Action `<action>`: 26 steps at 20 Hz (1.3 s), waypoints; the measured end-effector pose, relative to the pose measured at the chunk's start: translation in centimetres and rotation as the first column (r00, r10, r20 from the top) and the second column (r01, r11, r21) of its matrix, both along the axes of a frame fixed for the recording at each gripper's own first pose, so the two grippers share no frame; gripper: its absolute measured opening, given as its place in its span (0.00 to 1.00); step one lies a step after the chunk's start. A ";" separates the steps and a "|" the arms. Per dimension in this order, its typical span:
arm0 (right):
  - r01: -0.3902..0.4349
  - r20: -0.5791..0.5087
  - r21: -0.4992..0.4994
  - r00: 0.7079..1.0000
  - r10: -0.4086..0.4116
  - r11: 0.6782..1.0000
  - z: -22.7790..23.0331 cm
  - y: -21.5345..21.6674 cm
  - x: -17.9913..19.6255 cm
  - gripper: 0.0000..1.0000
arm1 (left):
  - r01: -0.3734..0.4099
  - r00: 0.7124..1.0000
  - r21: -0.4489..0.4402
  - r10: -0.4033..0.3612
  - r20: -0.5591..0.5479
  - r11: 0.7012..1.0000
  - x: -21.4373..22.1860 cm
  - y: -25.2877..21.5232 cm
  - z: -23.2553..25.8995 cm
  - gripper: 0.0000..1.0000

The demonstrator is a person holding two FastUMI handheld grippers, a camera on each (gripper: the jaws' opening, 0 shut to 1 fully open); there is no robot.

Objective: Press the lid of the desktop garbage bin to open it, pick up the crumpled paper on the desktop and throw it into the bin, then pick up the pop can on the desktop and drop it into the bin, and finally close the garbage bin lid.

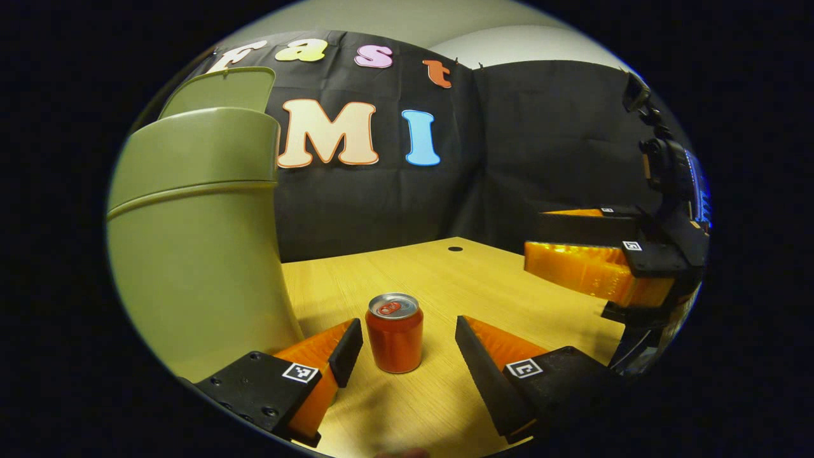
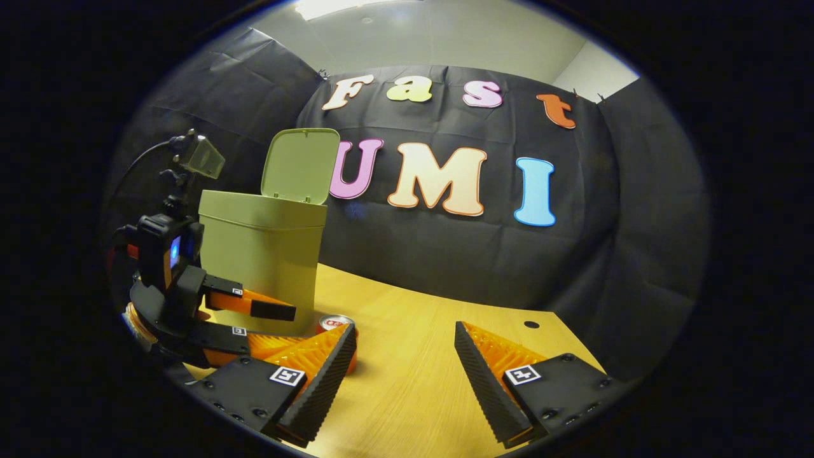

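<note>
The garbage bin stands at the left, its lid up. The pop can stands upright on the surface, between the left tongs, spread apart; ease forward, then clamp mid-body. The right tongs are also apart.

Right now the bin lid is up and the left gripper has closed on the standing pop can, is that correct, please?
Not quite: the left gripper is open, its fingers on either side of the standing pop can with gaps, as the left gripper view shows. The bin lid is indeed up.
</note>
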State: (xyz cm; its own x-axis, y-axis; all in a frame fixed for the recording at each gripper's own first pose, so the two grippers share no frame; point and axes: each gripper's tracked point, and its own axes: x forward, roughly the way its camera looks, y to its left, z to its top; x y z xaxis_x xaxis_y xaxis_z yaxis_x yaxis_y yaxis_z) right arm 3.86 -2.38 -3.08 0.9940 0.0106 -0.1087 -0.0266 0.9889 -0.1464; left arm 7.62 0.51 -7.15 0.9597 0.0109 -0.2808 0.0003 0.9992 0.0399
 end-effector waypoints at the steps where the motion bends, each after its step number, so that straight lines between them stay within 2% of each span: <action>1: 0.003 -0.001 0.009 1.000 -0.003 1.000 -0.2 -0.3 -0.2 0.98 | -0.009 1.000 0.011 0.009 -0.008 1.000 0.4 0.1 -0.3 0.91; 3: 0.004 0.007 0.041 1.000 -0.004 0.999 -0.2 -0.6 -0.4 1.00 | -0.018 1.000 0.025 0.019 -0.022 1.000 1.3 0.4 -0.9 0.92; 6: 0.008 0.010 0.070 1.000 -0.009 0.998 0.0 -1.2 -0.3 0.98 | -0.044 0.998 0.009 0.044 -0.055 0.999 2.6 0.9 -1.7 0.91; 8: 0.015 -0.005 0.079 1.000 -0.015 0.997 -0.7 -1.5 -0.4 1.00 | -0.064 0.996 -0.003 0.064 -0.067 0.998 3.4 1.3 -2.4 0.92; 16: 0.020 -0.016 0.110 1.000 -0.019 0.994 -0.6 -1.8 -0.6 0.98 | -0.095 0.984 -0.001 0.094 -0.151 0.995 5.1 2.1 -5.2 0.89; 17: 0.022 -0.014 0.109 1.000 -0.020 0.994 -0.6 -1.9 -0.7 0.98 | -0.102 0.982 -0.007 0.100 -0.163 0.995 5.3 2.3 -5.6 0.88; 18: 0.024 -0.011 0.109 1.000 -0.023 0.994 -0.3 -2.1 -0.7 0.98 | -0.109 0.979 -0.015 0.105 -0.176 0.994 5.6 2.4 -6.0 0.82; 19: 0.025 -0.008 0.110 1.000 -0.025 0.994 -0.2 -2.1 -0.8 0.98 | -0.111 0.976 -0.024 0.105 -0.189 0.994 5.7 2.5 -6.5 0.87; 20: 0.024 -0.005 0.112 1.000 -0.024 0.993 -0.1 -2.2 -0.9 1.00 | -0.121 0.972 -0.029 0.113 -0.205 0.992 5.7 2.5 -6.9 0.86; 26: 0.030 -0.015 0.135 0.999 -0.028 0.990 -0.2 -2.6 -0.9 0.98 | -0.104 0.974 -0.044 0.093 -0.208 0.994 5.8 1.9 -7.0 0.78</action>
State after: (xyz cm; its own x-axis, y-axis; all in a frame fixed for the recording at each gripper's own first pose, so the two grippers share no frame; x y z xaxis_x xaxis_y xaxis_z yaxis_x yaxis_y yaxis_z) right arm 2.99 -4.98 -3.28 0.9926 -0.0027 -0.1215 0.0013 0.9999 -0.0115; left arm 13.45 2.39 -14.16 0.8764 0.0815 -0.4746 -0.0955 0.9954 -0.0053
